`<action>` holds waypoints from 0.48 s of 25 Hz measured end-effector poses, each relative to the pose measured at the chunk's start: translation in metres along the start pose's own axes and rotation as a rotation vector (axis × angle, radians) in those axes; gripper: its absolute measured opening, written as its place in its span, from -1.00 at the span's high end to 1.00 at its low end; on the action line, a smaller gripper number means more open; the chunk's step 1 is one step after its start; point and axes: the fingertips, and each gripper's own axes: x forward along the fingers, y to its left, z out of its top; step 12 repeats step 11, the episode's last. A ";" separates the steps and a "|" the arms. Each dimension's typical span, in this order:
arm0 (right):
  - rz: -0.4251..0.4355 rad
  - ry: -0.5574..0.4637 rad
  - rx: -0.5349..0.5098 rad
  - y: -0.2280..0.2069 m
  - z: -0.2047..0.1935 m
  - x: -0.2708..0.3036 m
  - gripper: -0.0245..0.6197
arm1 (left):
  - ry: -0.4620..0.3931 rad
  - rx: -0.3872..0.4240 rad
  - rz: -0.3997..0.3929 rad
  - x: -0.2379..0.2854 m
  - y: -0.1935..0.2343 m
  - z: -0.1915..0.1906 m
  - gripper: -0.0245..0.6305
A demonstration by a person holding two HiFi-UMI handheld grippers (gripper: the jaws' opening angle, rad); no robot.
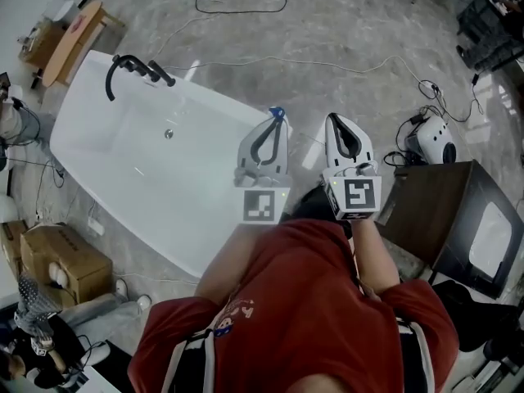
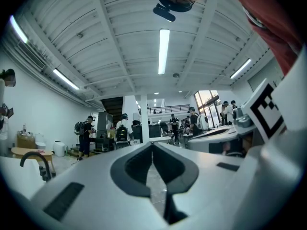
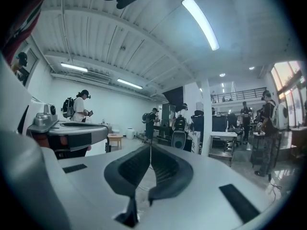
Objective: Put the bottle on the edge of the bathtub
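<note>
- The white oval bathtub (image 1: pixel 106 162) has a smooth, glossy surface, like acrylic or enamel.
- The black curved tap (image 1: pixel 131 65) on its rim looks like matt metal.
- The grey marbled floor (image 1: pixel 344 31) looks like smooth stone.
- The brown cardboard box (image 1: pixel 70 256) is dull and papery.
- The person's red shirt (image 1: pixel 303 301) is soft cloth.
- The left gripper (image 2: pixel 152 143) and right gripper (image 3: pixel 150 145) have smooth white plastic shells with dark matt pads (image 2: pixel 127 171).

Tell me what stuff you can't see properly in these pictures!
- Bottle: none can be made out in any view. The head view shows only a small blue bit at the tip of the left claw, too small to name.
- Bathtub, near end: head view, hidden behind the left claw and the person's red shirt.
- People across the room: both gripper views, too small to tell what they do.
</note>
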 end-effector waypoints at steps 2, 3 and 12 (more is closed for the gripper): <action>0.007 -0.008 -0.010 0.000 0.003 0.000 0.87 | -0.004 0.003 -0.002 0.001 0.000 0.000 0.87; 0.012 -0.013 -0.020 -0.001 0.005 0.002 0.87 | -0.013 0.005 0.000 0.002 0.000 0.002 0.87; 0.015 0.007 -0.034 -0.002 0.000 -0.002 0.87 | -0.050 -0.008 0.005 0.000 -0.004 0.003 0.87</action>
